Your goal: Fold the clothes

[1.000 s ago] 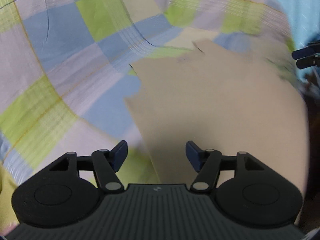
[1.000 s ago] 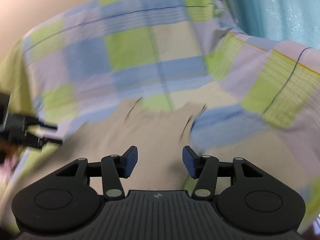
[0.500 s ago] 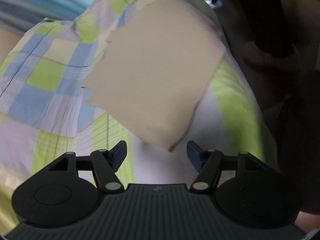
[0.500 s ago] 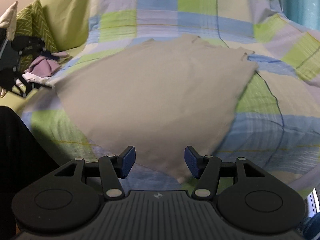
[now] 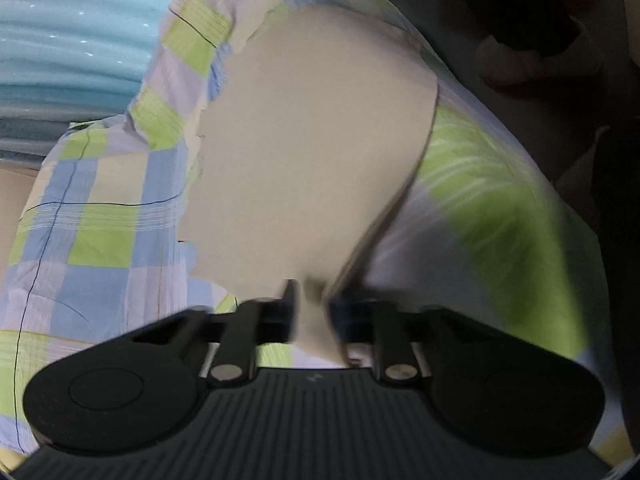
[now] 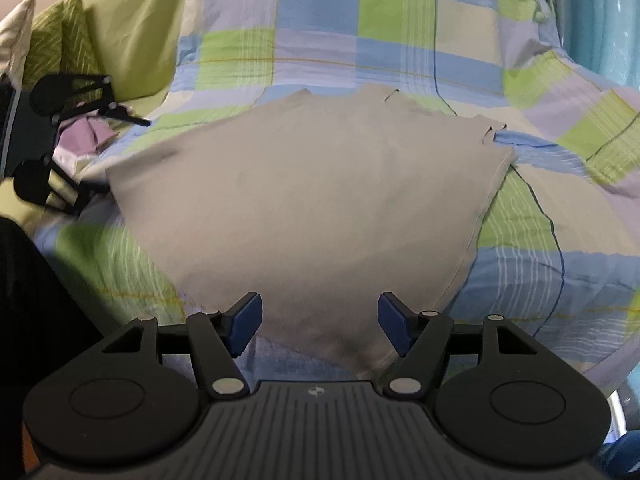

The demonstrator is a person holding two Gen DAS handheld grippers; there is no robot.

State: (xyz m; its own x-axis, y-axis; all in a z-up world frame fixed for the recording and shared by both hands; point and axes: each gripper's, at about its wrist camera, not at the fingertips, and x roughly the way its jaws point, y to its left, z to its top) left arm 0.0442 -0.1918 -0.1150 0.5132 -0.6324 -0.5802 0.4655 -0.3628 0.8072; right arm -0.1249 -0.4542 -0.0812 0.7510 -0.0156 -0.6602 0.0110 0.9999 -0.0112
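The beige T-shirt [image 6: 304,200] lies spread flat on the checked bedsheet [image 6: 392,40], its neck end toward twelve o'clock in the right wrist view and its hem corners toward the two grippers. The step in hand looks like taking both hem corners for a fold. To do it well, each pinch should catch only the shirt's edge and not the sheet beneath, and the lift should wait until both corners are secured, so the cloth rises evenly without a skewed crease. The left gripper [image 5: 310,300] sits at the near corner of the shirt, at six o'clock in its own view. Its jaws are closing with a tongue of beige fabric between them, though blur hides whether the pads already press on it. The right gripper [image 6: 320,322] hovers over the other hem corner, tilted downward, its jaws opening with cloth below them but nothing pinched. In the right wrist view the left gripper shows at nine o'clock, beside a lilac garment [image 6: 94,132] and a green pillow [image 6: 132,28].
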